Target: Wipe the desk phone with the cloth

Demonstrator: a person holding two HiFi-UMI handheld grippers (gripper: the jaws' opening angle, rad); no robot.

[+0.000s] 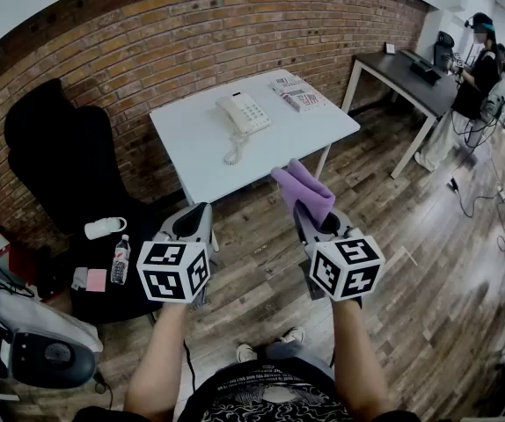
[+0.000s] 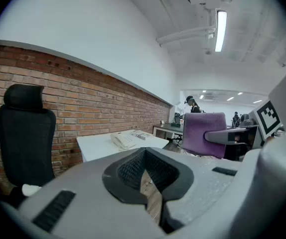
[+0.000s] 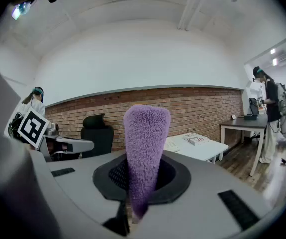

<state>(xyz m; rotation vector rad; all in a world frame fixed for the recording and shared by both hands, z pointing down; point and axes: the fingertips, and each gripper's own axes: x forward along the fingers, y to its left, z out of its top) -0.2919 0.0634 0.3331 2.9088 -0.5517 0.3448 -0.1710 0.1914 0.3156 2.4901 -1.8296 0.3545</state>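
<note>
— What's your right gripper (image 3: 133, 208) doing?
— It's clamped on the purple cloth (image 3: 144, 148), which sticks up beyond its tips. My left gripper (image 2: 150, 193) is closed on nothing.
— And the desk phone (image 1: 243, 112)?
— Ahead of both, on the white counter (image 1: 191, 161). Only wooden floor (image 1: 261, 244) lies between. A black chair (image 1: 54, 152) is off to the left. My forearms reach forward, side by side.
</note>
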